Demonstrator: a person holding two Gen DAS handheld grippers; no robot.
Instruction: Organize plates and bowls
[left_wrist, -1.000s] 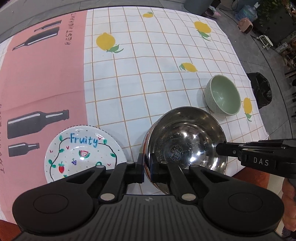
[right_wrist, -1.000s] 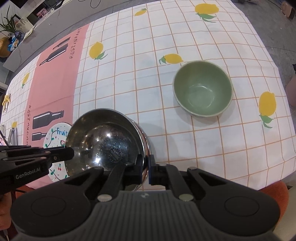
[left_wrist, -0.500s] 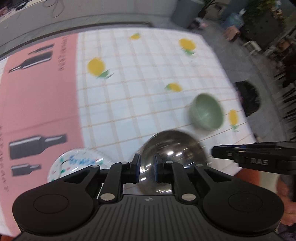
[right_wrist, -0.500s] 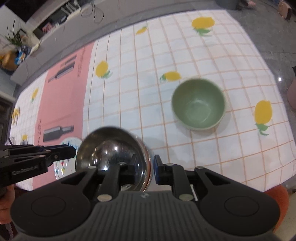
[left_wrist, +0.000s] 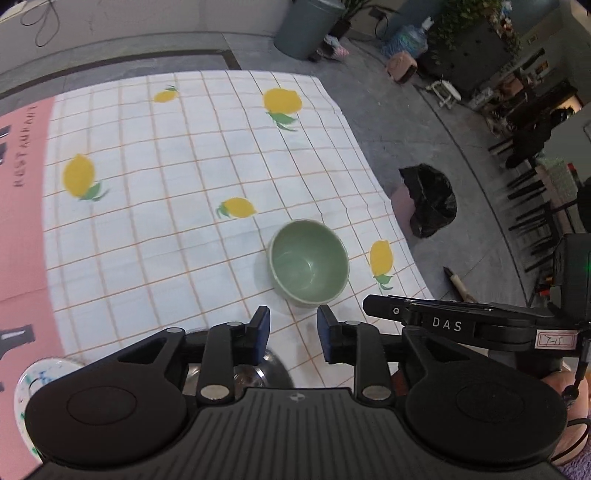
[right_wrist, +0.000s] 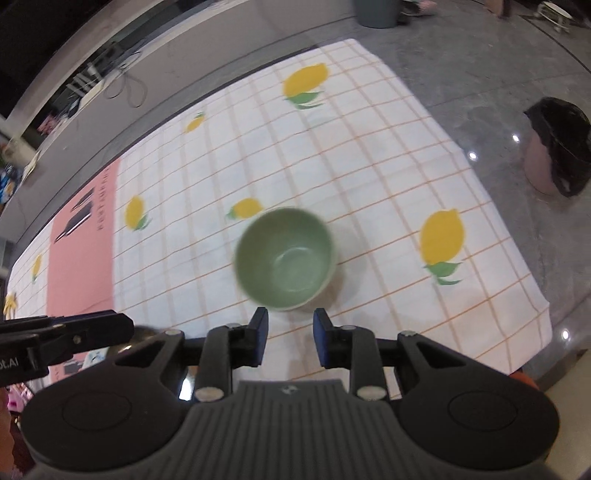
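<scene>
A green bowl (left_wrist: 309, 264) stands upright on the lemon-print tablecloth (left_wrist: 184, 229); it also shows in the right wrist view (right_wrist: 286, 258). My left gripper (left_wrist: 293, 328) is open and empty, just short of the bowl's near side. My right gripper (right_wrist: 290, 330) is open and empty, right at the bowl's near rim. The steel bowl (left_wrist: 258, 371) sits below and behind the left gripper's fingers, mostly hidden. The "Fruity" plate (left_wrist: 33, 376) peeks out at the lower left.
The table's right edge (left_wrist: 388, 192) drops to a grey floor with a black-bagged bin (left_wrist: 430, 201). The other gripper's side (left_wrist: 461, 326) reaches in from the right in the left wrist view. A pink cloth strip (left_wrist: 22, 229) lies at the left.
Both grippers let go of the steel bowl's rim, opened, and moved up and right toward the green bowl. The steel bowl now sits below the left gripper.
</scene>
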